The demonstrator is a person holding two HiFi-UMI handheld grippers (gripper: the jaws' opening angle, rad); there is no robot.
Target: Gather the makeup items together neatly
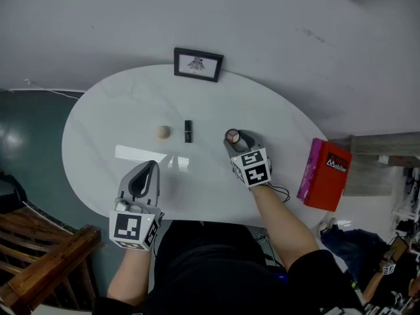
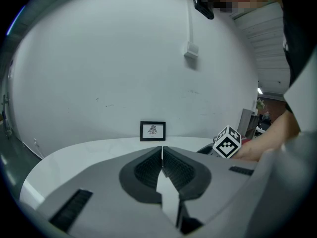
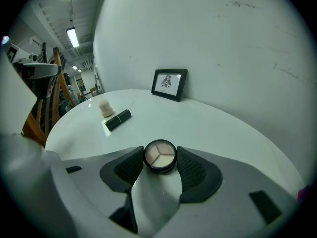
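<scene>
Right claw [image 3: 160, 151] released, straddling the round black 3-shade compact [image 3: 160, 157] on the white oval bench [image 3: 223, 128]; left claw [image 2: 162, 151] clenched, empty.

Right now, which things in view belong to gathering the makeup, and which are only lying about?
For the job: round compact, black lipstick, beige sponge.
Only lying about: picture frame, red box, wooden chair.
</scene>
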